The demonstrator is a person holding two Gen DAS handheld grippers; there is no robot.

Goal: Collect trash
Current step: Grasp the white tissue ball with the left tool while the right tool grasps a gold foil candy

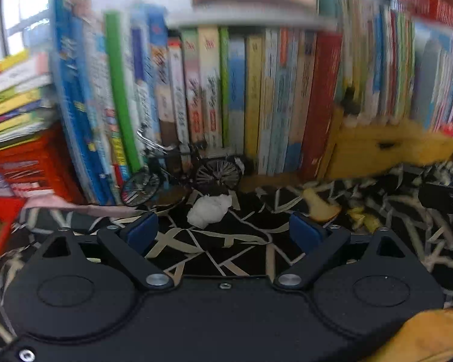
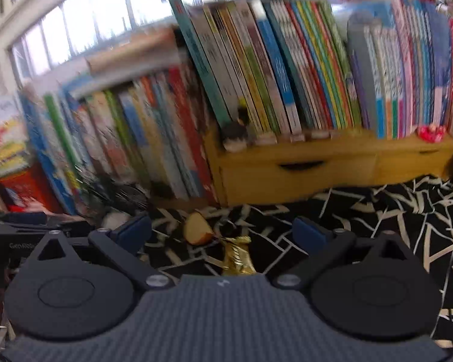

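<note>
My left gripper (image 1: 223, 230) hangs with jaws spread wide and empty over the black-and-white cloth (image 1: 250, 259), and the white tissue wad (image 1: 210, 211) lies just ahead between the fingers, beside the toy bike (image 1: 181, 175) under the books (image 1: 226, 90). My right gripper (image 2: 222, 232) is equally agape (nothing held): the apple piece (image 2: 197, 229) and gold wrapper (image 2: 237, 256) lie between its fingers.

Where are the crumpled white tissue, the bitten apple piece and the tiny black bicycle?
Crumpled white tissue (image 1: 210, 211), left wrist view, its middle.
Bitten apple piece (image 2: 196, 230), right wrist view, pale cut face.
Tiny black bicycle (image 1: 218, 174), left wrist view, right wheel.
</note>
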